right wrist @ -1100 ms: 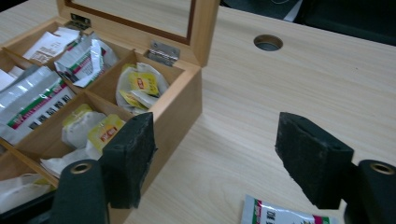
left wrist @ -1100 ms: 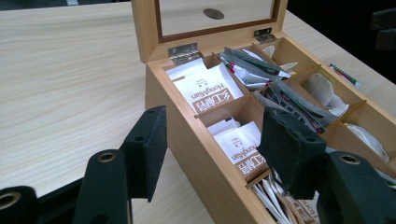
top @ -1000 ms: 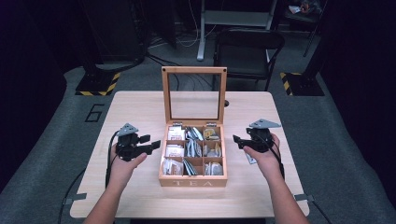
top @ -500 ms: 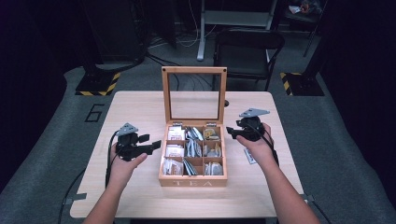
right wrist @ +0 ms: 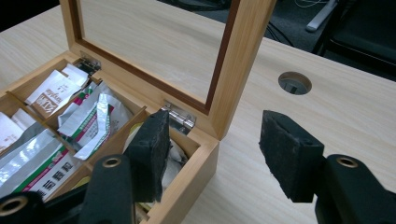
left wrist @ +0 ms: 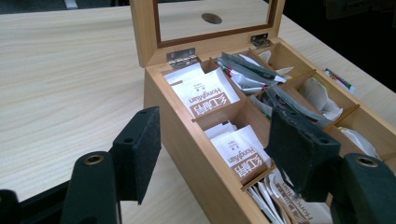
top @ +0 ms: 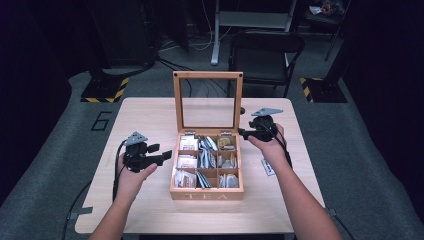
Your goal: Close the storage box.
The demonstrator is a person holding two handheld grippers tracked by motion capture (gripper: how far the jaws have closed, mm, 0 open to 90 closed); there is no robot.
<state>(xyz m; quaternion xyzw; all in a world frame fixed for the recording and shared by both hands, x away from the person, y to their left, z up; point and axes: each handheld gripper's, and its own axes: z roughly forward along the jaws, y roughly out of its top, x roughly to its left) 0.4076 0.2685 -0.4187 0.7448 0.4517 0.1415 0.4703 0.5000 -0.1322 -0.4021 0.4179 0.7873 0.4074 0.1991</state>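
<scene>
Right hand-held gripper (top: 246, 133) — astride tea box (top: 206, 192) corner

Light wooden tea box (top: 206, 191) holds white sachets (left wrist: 204, 95) with brown print and silver packets (right wrist: 88, 119).

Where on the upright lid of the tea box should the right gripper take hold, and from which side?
Grip the lid's top rail with the right gripper, coming from the right. The lid stands upright, so its wooden frame edge is free and narrow enough for the open jaws.
</scene>
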